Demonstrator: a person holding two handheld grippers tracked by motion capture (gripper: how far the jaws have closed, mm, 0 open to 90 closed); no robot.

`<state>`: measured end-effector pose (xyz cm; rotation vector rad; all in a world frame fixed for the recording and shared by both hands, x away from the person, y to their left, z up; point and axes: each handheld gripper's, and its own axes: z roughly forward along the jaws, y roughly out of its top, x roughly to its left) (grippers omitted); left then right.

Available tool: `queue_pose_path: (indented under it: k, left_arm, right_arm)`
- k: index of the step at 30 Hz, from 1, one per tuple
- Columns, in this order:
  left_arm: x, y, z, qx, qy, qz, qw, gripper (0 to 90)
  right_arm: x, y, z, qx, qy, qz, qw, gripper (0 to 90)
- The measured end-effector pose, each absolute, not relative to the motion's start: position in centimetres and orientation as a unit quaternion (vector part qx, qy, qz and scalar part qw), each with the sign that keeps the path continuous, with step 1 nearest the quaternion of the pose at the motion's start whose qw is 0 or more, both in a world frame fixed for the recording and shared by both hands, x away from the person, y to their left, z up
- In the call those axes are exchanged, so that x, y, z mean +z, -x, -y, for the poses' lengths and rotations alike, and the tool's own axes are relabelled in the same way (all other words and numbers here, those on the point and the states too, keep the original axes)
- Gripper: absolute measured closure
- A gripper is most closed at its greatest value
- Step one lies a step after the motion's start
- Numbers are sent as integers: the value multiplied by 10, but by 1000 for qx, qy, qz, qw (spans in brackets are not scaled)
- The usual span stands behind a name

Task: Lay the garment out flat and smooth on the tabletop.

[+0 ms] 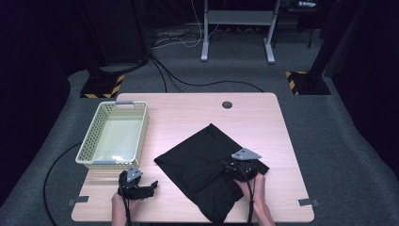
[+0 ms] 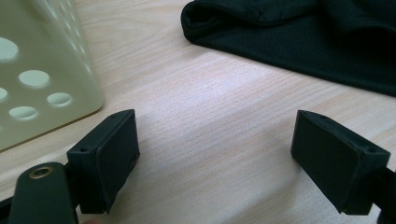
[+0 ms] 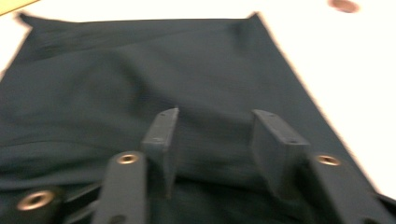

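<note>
So there's a black garment (image 1: 207, 169) lying on the wooden table (image 1: 263, 122), folded into a rough rectangle and turned so it sits like a diamond — one corner points toward the far edge of the table, and the long axis runs diagonally from that far corner down toward the near edge on the person's right. The near end is bunched up and a bit rumpled; the far part lies flat. In the right gripper view the cloth (image 3: 140, 70) spreads out ahead with two corners at the far end and a straight edge running along the right side.

The right gripper (image 1: 241, 170) is sitting over the near right part of the garment, with the hand (image 1: 253, 186) behind it. Its jaws are apart, a moderate gap between them, and the fabric lies right under them — can't tell if they're actually pressing into it; nothing is pinched.

The left gripper (image 1: 141, 186) is off to the left on bare table, just in front of the pale green perforated basket (image 1: 96, 136), well apart from the cloth. Its jaws are spread wide, only wood between them. In the left gripper view the garment's rounded folded edge (image 2: 289, 37) lies beyond them, basket wall (image 2: 42, 70) to the left.
</note>
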<state>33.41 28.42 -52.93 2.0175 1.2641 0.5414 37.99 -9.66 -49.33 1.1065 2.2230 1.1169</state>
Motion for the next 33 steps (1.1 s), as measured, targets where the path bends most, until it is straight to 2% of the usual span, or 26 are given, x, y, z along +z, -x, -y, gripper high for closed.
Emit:
queue_pose_path:
  k: [2,5,6,7,8,9,10,11,23,33]
  left_arm:
    - [-529,-334,-284,208,-776,-486,343,145]
    - [-529,-334,-284,209,-776,-487,342,146]
    - [-529,-334,-284,209,-776,-487,341,147]
    - [-529,-334,-284,209,-776,-487,341,147]
    - [-529,-334,-284,209,-776,-487,341,146]
    - [-529,-334,-284,209,-776,-487,342,147]
    - [-529,-334,-284,209,-776,-487,342,147]
    - [-529,-334,-284,209,-776,-487,341,147]
    - [-529,-334,-284,209,-776,-487,342,148]
    - [-529,-334,-284,212,-774,-490,341,146]
  right_arm:
    - [-500,-380,79,389,-378,-817,198,457]
    - [-512,-384,62,365,-366,-837,181,496]
    - [-518,-386,58,364,-365,-837,183,598]
    - [-518,-386,58,364,-365,-837,183,598]
    - [-517,-386,59,367,-367,-835,182,742]
    - [-518,-386,60,370,-369,-833,181,791]
    - [-518,-386,60,370,-369,-833,181,791]
    - [-517,-386,61,376,-371,-831,178,851]
    - [-495,-389,93,418,-401,-792,192,860]
    - [-493,-398,127,417,-446,-762,216,859]
